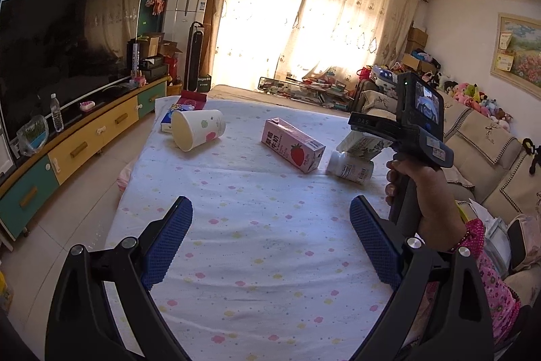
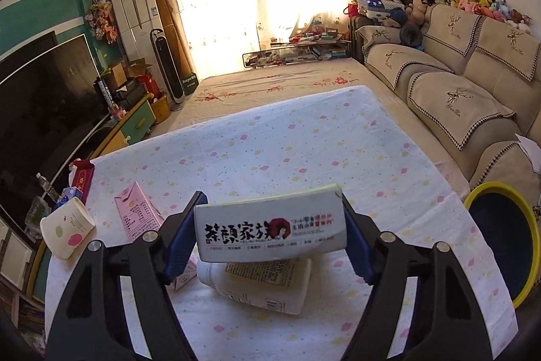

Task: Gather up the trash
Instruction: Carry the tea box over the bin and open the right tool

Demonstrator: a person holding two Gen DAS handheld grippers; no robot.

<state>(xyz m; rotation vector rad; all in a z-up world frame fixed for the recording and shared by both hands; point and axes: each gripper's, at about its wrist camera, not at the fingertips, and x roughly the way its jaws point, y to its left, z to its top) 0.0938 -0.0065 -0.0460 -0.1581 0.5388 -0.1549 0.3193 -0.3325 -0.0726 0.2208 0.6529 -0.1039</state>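
Note:
My right gripper (image 2: 270, 225) is shut on a white carton with black Chinese lettering (image 2: 270, 230) and holds it above a white pill bottle (image 2: 260, 286) lying on the flowered tablecloth (image 2: 304, 141). In the left wrist view the right gripper (image 1: 363, 137) holds that carton (image 1: 361, 144) over the bottle (image 1: 350, 168). A pink strawberry milk carton (image 1: 292, 149) and a tipped paper cup (image 1: 197, 129) lie farther left. My left gripper (image 1: 270, 225) is open and empty over the near cloth. A yellow-rimmed bin (image 2: 503, 246) stands at the right.
A TV (image 1: 64, 56) on a low cabinet (image 1: 84, 141) runs along the left. A beige sofa (image 2: 456, 90) lines the right side. A tissue pack (image 1: 167, 120) and a red box (image 2: 83, 181) lie at the table's far left edge.

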